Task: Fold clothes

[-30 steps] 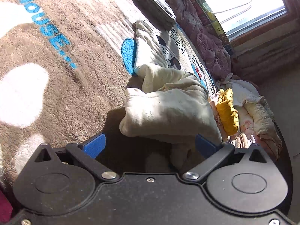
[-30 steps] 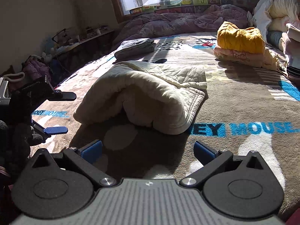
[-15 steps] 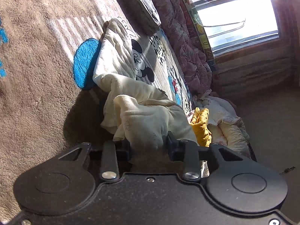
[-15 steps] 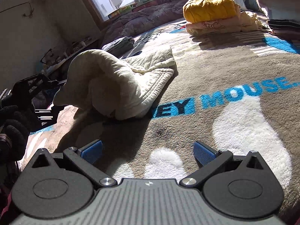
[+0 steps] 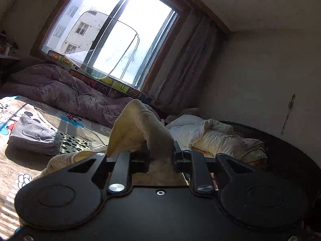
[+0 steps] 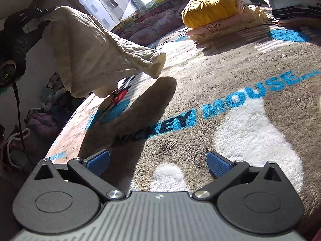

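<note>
My left gripper (image 5: pixel 160 156) is shut on a cream quilted garment (image 5: pixel 138 128) and holds it up above the bed. In the right wrist view the same garment (image 6: pixel 90 48) hangs in the air at the upper left, its lower edge just above the Mickey Mouse blanket (image 6: pixel 240 80). My right gripper (image 6: pixel 158 162) is open and empty, low over the blanket near the front edge, to the right of and below the hanging garment.
A folded grey garment (image 5: pixel 34 136) lies on the bed at left. A folded yellow garment on a stack (image 6: pixel 210 10) sits at the back right. A purple duvet (image 5: pixel 60 92) lies under the window. A heap of pale bedding (image 5: pixel 216 138) is at right.
My left gripper closed on the cream garment and lifted it off the blanket, swinging up toward the window. My right gripper stayed open and moved lower and closer to the blanket.
</note>
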`<state>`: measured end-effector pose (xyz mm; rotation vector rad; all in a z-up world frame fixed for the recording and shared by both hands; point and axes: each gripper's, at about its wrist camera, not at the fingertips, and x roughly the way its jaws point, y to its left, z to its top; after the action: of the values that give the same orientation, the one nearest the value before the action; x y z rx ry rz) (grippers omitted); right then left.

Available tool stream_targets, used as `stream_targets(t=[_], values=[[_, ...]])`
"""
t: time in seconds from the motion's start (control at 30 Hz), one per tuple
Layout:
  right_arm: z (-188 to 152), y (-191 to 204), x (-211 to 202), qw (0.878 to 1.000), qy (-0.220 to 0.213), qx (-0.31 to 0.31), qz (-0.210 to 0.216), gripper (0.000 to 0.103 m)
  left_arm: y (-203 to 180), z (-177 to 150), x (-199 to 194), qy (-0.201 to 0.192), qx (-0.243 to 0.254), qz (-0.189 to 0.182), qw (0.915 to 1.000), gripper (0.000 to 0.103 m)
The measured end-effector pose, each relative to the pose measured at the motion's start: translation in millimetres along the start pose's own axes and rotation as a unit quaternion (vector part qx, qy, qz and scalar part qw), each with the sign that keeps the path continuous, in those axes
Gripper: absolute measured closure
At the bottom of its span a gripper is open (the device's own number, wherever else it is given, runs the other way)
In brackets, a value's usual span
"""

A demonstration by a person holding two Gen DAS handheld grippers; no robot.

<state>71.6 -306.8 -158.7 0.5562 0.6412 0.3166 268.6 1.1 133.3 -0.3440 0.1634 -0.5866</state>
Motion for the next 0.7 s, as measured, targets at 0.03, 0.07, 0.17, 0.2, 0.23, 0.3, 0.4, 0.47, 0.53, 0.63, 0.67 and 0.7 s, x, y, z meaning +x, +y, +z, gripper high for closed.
stream_targets(t=[0.03, 0.07, 0.17, 0.2, 0.23, 0.3, 0.4, 0.47, 0.53, 0.63, 0.67, 0.7], values=[[0, 0, 0, 1.000, -0.001, 0.000, 0.003, 0.000, -10, -3, 4, 0.016, 0.046, -0.026, 0.9984, 0.085], [0, 1, -1, 1.000, -0.001, 0.000, 0.007, 0.000, -19, -6, 8, 0.033, 0.093, -0.052, 0.9937, 0.085], [1, 1, -3, 1.000, -0.004, 0.002, 0.020, 0.000, -44, -59, 13, 0.130, 0.219, -0.117, 0.9599, 0.084], [1, 1, -4, 1.000, -0.006, 0.005, 0.026, 0.000, -50, -84, 14, 0.170, 0.255, -0.131, 0.9428, 0.084], [2, 0, -6, 0.999, -0.010, 0.012, 0.031, 0.000, -54, -109, 12, 0.203, 0.283, -0.139, 0.9270, 0.084], [4, -6, -11, 0.999, -0.022, 0.034, 0.037, 0.000, -57, -159, -3, 0.266, 0.312, -0.160, 0.8981, 0.084], [7, -15, -20, 0.996, -0.040, 0.065, 0.044, 0.001, -52, -196, -24, 0.298, 0.283, -0.161, 0.8975, 0.084], [7, -20, -23, 0.995, -0.048, 0.078, 0.047, 0.001, -47, -209, -38, 0.299, 0.246, -0.153, 0.9093, 0.085], [8, -23, -26, 0.994, -0.052, 0.087, 0.050, 0.001, -42, -221, -52, 0.299, 0.208, -0.145, 0.9197, 0.086], [10, -19, -29, 0.994, -0.056, 0.081, 0.055, 0.001, -35, -241, -73, 0.299, 0.152, -0.132, 0.9327, 0.083], [10, -17, -30, 0.994, -0.057, 0.078, 0.056, 0.001, -33, -247, -80, 0.299, 0.133, -0.127, 0.9363, 0.081], [12, -14, -31, 0.994, -0.057, 0.074, 0.058, 0.001, -30, -254, -87, 0.299, 0.114, -0.123, 0.9395, 0.073]])
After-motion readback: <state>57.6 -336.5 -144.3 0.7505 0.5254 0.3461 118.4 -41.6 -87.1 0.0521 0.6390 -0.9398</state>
